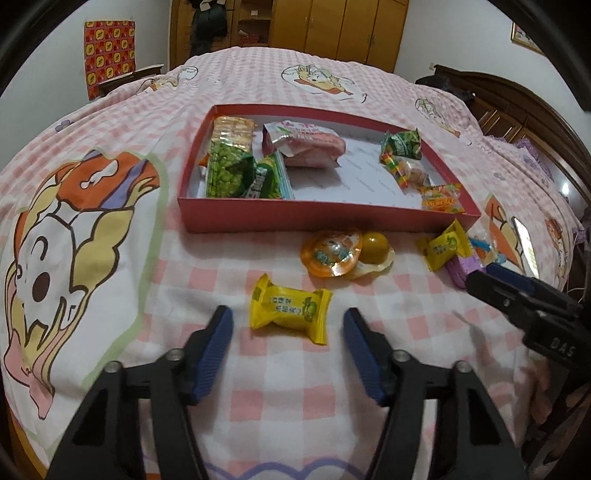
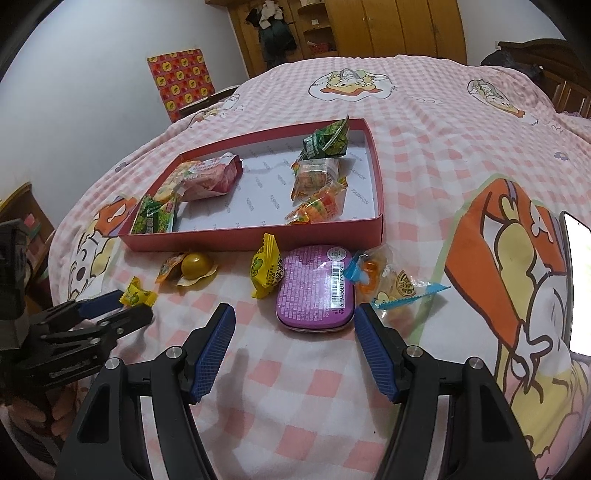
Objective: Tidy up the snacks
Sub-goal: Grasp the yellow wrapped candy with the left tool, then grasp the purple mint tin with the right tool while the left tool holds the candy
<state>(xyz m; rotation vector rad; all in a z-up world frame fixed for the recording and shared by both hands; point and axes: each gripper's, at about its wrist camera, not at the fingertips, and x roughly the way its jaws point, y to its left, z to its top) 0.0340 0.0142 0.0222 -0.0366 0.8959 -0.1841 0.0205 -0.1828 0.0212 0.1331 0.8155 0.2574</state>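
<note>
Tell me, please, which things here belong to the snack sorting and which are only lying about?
For the job:
red box
yellow candy
jelly cups
second yellow candy
purple tin
clear candy bag
left gripper
right gripper

Lying about:
phone
patterned paper
wardrobe

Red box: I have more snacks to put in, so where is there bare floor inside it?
The red box is bare in the middle, between the pink packet and the small sweets. Its left end is crowded with green packets.
</note>
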